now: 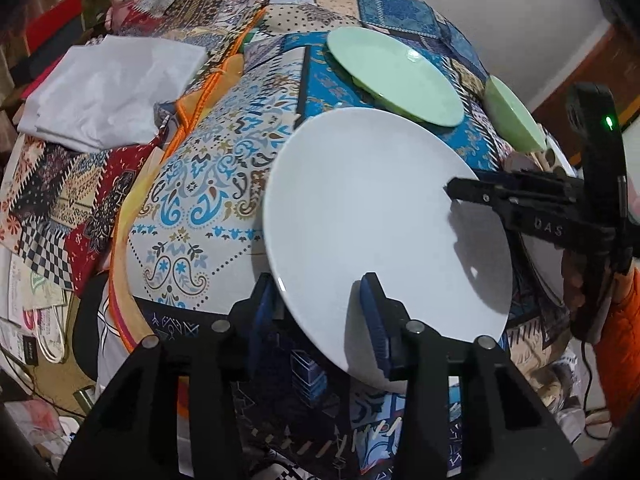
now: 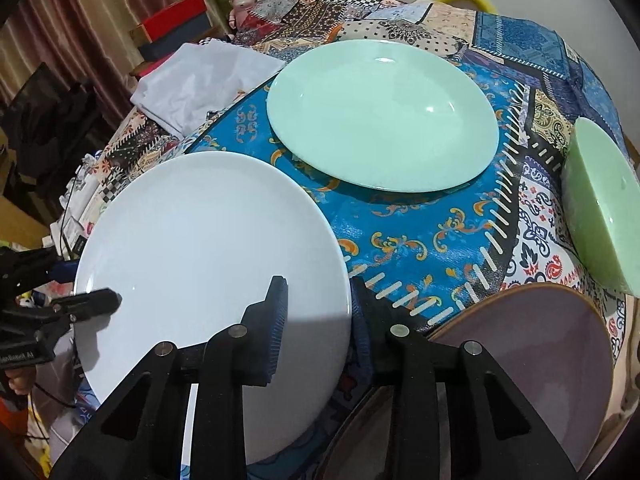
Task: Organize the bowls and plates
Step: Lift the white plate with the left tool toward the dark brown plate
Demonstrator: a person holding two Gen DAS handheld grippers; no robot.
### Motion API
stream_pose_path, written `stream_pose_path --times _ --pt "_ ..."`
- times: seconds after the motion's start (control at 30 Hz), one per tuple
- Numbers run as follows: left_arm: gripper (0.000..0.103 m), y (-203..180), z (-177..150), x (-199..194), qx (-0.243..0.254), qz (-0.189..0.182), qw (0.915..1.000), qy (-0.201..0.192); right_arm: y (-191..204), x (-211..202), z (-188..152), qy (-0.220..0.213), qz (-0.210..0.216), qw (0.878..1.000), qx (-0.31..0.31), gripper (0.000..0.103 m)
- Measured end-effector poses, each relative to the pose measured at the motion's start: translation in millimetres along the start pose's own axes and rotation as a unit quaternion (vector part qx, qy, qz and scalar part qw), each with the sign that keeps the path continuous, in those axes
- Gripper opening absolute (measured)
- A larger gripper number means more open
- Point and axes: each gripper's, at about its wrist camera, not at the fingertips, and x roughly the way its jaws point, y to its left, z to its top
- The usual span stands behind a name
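On the patchwork-cloth bench (image 2: 420, 232), the large round white ceramic plate (image 2: 208, 248) is stiff, slick and breakable, best held at its rim; left gripper (image 1: 320, 300) and right gripper (image 2: 316, 316) each clamp opposite edges, beside the mint-green plate (image 2: 380, 112).

White letters "DAS" stand on the black right gripper (image 1: 460, 194) — on the left gripper (image 2: 96, 300) a label is too blurred to read.
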Motion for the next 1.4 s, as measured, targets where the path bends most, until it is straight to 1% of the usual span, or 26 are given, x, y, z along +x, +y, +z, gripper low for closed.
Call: stream_pose_path --times 0.07,0.13,0.23,0.33,0.4,0.6,0.87,1.1,1.4 --pt "0.043 -7 -3 -1 0.011 0.003 0.9999 -0.003 -1 -1 0 -0.003 0.0 1.0 0.004 0.028" --pt "0.043 -12 -4 -3 0.016 0.016 0.9997 -0.007 -1 -2 -1 -0.003 0.004 1.0 0.015 0.028" --pt "0.043 -6 -3 -3 -0.003 0.009 0.9999 -0.005 0 -5 -5 -0.007 0.006 1.0 0.023 0.028" --pt "0.043 -1 -1 -5 -0.023 -0.001 0.9997 -0.003 0 -9 -10 -0.007 0.016 0.999 0.038 0.028" --pt "0.043 0 0 -6 -0.03 -0.001 0.9996 -0.002 -1 -11 -14 -0.01 0.022 0.999 0.046 0.027" --pt "0.043 -2 -1 -9 -0.04 0.006 0.9992 0.0 -3 -18 -17 -0.021 0.035 0.997 0.065 0.026" --pt "0.043 -8 4 -17 -0.047 0.006 0.9989 -0.006 -2 -32 -20 -0.041 0.028 0.996 0.068 0.026" --pt "0.043 -19 14 -30 -0.034 0.004 0.9991 -0.024 -10 -47 -22 -0.063 0.025 0.995 0.078 0.026" --pt "0.043 -47 24 -39 -0.004 -0.001 0.9992 -0.04 -26 -68 -31 -0.086 0.013 0.991 0.097 0.026"
